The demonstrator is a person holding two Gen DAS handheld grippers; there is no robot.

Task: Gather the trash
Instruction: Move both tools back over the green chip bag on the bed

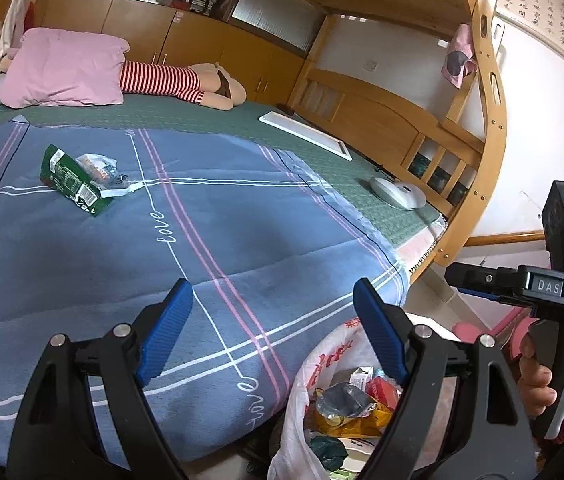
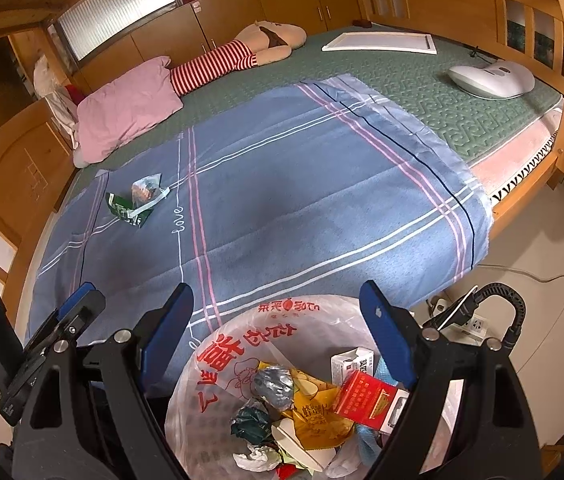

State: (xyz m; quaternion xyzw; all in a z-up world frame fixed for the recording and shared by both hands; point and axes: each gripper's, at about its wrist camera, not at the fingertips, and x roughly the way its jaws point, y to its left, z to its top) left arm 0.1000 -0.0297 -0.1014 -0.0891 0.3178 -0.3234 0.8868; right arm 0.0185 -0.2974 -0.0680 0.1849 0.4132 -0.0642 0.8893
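Both tools agape: left tool (image 1: 271,326) over bed, right tool (image 2: 277,330) over trash bag (image 2: 217,364).

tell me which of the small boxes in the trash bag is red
The red box at the bag's right side, lying flat beside the right gripper's finger. The other box, just behind it, is white with dark print.

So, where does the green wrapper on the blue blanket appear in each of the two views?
Left wrist view: the green wrapper lies at upper left, on the blue blanket.
Right wrist view: the green wrapper lies at middle left, smaller.
Shared landmark: the white "love" stitching just right of it.
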